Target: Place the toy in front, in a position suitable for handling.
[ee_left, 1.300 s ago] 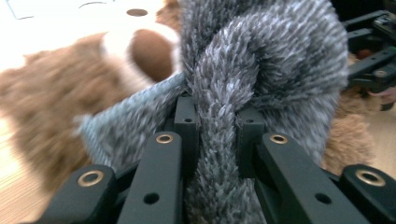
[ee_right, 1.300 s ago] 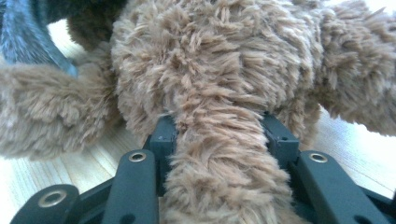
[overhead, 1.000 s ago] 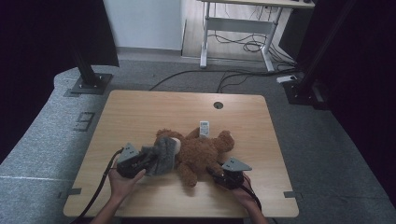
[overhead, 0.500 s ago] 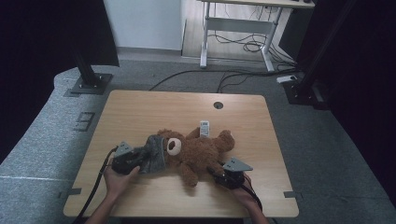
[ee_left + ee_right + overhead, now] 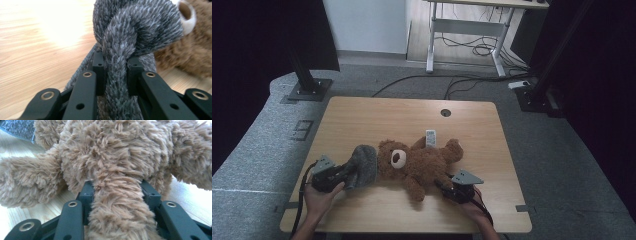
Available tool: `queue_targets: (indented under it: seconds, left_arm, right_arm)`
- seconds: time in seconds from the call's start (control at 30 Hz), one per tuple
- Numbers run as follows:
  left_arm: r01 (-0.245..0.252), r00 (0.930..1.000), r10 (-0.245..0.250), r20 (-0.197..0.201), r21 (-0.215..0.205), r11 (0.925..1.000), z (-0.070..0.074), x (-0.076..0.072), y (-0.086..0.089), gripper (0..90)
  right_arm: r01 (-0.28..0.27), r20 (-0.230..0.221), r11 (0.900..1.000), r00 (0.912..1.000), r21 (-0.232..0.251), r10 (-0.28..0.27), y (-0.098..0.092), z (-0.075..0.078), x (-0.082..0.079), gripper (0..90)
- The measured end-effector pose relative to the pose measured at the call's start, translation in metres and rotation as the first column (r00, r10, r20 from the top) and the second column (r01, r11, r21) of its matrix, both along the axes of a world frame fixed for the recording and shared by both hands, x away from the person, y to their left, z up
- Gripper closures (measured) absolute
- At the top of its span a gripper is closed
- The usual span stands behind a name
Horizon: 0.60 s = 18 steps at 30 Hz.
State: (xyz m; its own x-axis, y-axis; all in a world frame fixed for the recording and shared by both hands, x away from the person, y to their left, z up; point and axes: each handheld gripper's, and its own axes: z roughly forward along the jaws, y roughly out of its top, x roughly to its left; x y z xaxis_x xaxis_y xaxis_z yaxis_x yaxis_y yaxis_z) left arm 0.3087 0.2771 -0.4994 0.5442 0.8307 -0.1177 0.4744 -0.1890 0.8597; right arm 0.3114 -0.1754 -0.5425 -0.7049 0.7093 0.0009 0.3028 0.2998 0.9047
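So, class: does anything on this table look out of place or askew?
Mildly. The grey hat is off the teddy bear, bunched in the left claw beside its head. The bear lies sprawled on its back, one leg pinched in the right claw. A white tag sticks out near its arm. Nothing looks damaged.

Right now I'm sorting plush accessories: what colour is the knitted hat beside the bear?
Grey hat, clearest in the left gripper view.

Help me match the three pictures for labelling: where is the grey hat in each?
High view: grey hat left of centre, beside the bear's head.
Left gripper view: centre, bunched between the jaws.
Right gripper view: top left corner, behind the bear.
Shared landmark: the bear.
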Motion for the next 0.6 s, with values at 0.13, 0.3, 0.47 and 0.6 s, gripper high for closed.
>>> queue_targets:
  seconds: [0.13, 0.3, 0.47, 0.6]
  left_arm:
    - [-0.033, 0.9978, 0.034, -0.057, 0.032, 0.999, -0.009, 0.0, 0.015, 73.9]
    - [-0.066, 0.9904, 0.075, -0.117, 0.076, 0.9949, -0.02, -0.006, 0.033, 73.0]
    - [-0.13, 0.9795, 0.145, -0.14, 0.108, 0.9856, -0.03, -0.013, 0.048, 69.5]
    - [-0.154, 0.975, 0.173, -0.139, 0.133, 0.979, -0.033, -0.015, 0.047, 54.5]
  right_arm:
    - [0.0, -0.001, 1.0, 1.0, 0.003, 0.0, 0.0, 0.0, 0.001, 55.8]
    - [0.002, -0.001, 1.0, 1.0, 0.005, -0.002, -0.001, 0.0, 0.002, 55.4]
    - [0.003, -0.003, 1.0, 1.0, 0.008, -0.003, -0.001, 0.0, 0.003, 55.2]
    - [0.005, -0.004, 1.0, 1.0, 0.016, -0.005, -0.001, 0.0, 0.004, 55.1]
